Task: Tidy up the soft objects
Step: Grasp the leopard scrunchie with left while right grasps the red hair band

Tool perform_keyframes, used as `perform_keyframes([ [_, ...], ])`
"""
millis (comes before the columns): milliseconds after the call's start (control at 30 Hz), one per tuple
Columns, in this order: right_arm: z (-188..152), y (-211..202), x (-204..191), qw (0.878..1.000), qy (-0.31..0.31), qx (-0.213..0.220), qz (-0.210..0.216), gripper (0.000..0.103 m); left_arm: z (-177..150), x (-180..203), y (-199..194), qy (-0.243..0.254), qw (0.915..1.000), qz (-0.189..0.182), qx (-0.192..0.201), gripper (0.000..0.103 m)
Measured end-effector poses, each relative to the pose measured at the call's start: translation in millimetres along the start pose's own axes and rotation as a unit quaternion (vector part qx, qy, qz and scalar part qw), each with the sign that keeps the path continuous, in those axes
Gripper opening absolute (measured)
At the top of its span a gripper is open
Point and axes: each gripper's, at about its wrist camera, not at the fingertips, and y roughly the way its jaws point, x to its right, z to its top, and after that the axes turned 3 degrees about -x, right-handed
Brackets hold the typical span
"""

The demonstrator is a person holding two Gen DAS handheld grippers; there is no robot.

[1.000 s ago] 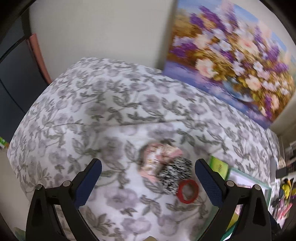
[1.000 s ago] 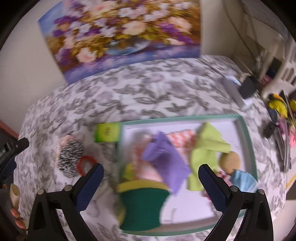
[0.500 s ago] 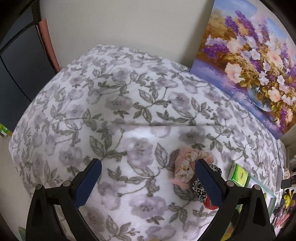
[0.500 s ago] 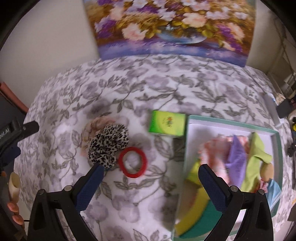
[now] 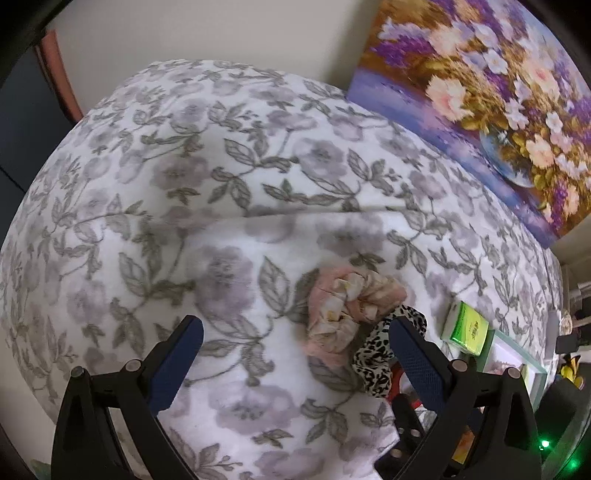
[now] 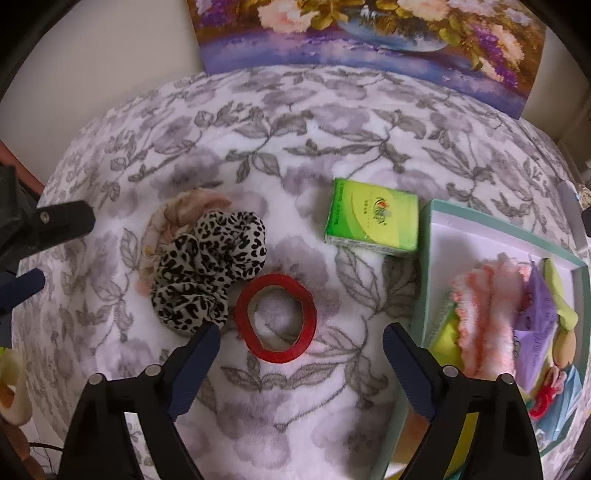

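A leopard-print scrunchie (image 6: 208,266) lies on the floral blanket, partly on a pink floral scrunchie (image 6: 177,210). A red hair ring (image 6: 277,317) lies just right of them. My right gripper (image 6: 301,343) is open and empty, just above and in front of the red ring. My left gripper (image 5: 295,339) is open and empty, with the pink scrunchie (image 5: 347,310) and leopard scrunchie (image 5: 384,354) near its right finger. A teal-rimmed white tray (image 6: 428,258) at the right holds a pink fluffy cloth (image 6: 487,314) and several other soft items.
A green tissue pack (image 6: 373,221) lies between the scrunchies and the tray; it also shows in the left wrist view (image 5: 467,328). A flower painting (image 6: 369,33) leans on the wall behind. The blanket (image 5: 184,184) drops off at left.
My right gripper has swung left from over the tray to the red ring and scrunchies. My left gripper has shifted a little; the scrunchies sit closer to its right finger.
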Motion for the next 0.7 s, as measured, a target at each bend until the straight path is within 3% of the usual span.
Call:
perform_keyframes([
  [267, 1, 25, -5, 1.0, -0.009, -0.026, -0.009, 0.084, -1, 23, 19, 0.033, 0.9993, 0.001, -0.019, 0.097],
  [367, 3, 31, -6, 0.999, -0.009, -0.03, -0.008, 0.083, -4, 33, 25, 0.048, 0.9985, 0.005, -0.026, 0.08],
  [500, 4, 35, -8, 0.999, -0.009, -0.029, -0.009, 0.083, -9, 41, 33, 0.057, 0.9975, 0.0, -0.04, 0.065],
  [700, 8, 40, -4, 1.0, -0.004, -0.025, -0.003, 0.083, -14, 48, 43, 0.061, 0.9962, -0.022, -0.059, 0.057],
])
